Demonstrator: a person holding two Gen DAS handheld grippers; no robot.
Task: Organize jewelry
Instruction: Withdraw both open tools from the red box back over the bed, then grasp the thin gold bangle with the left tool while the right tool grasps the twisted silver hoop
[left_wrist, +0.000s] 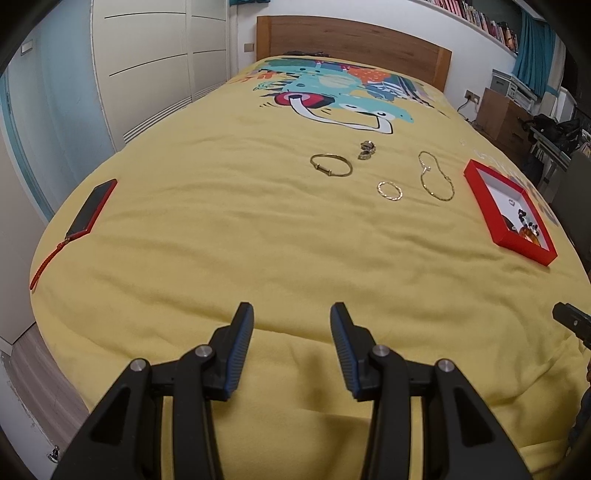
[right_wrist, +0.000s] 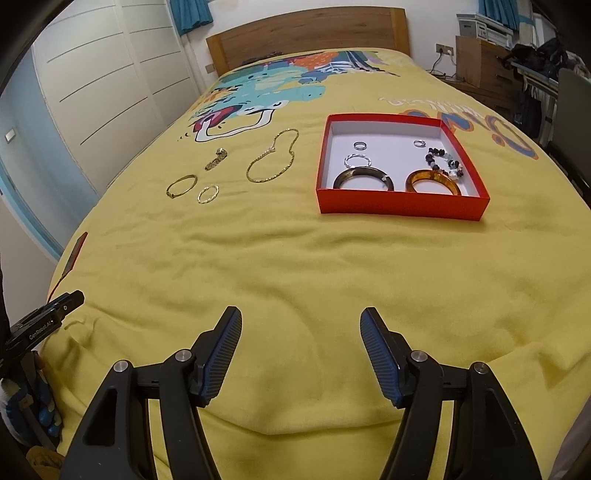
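On the yellow bedspread (right_wrist: 295, 266), taking the red box (right_wrist: 402, 210) as the mark, a red-cased phone (left_wrist: 92, 208) lay far to its left near the bed's edge. Closer in, still left of the box, sat a gold bangle (right_wrist: 181, 185), a small twisted gold hoop (right_wrist: 208, 194) just beside it, a little crumpled gold piece (right_wrist: 216, 159) beyond those, and a long gold chain (right_wrist: 273, 157) nearest the box's left wall. Inside the box lay two small silver rings (right_wrist: 360, 145), a thin silver hoop (right_wrist: 357, 160), a dark bangle (right_wrist: 364, 178), an amber bangle (right_wrist: 434, 181) and a beaded bracelet (right_wrist: 447, 162) toward the right wall. The left gripper (left_wrist: 291, 314) hovered over bare bedspread well short of the box, its fingers parted and holding nothing. The right gripper (right_wrist: 301, 317) hung likewise in front of the box, fingers spread wider and empty
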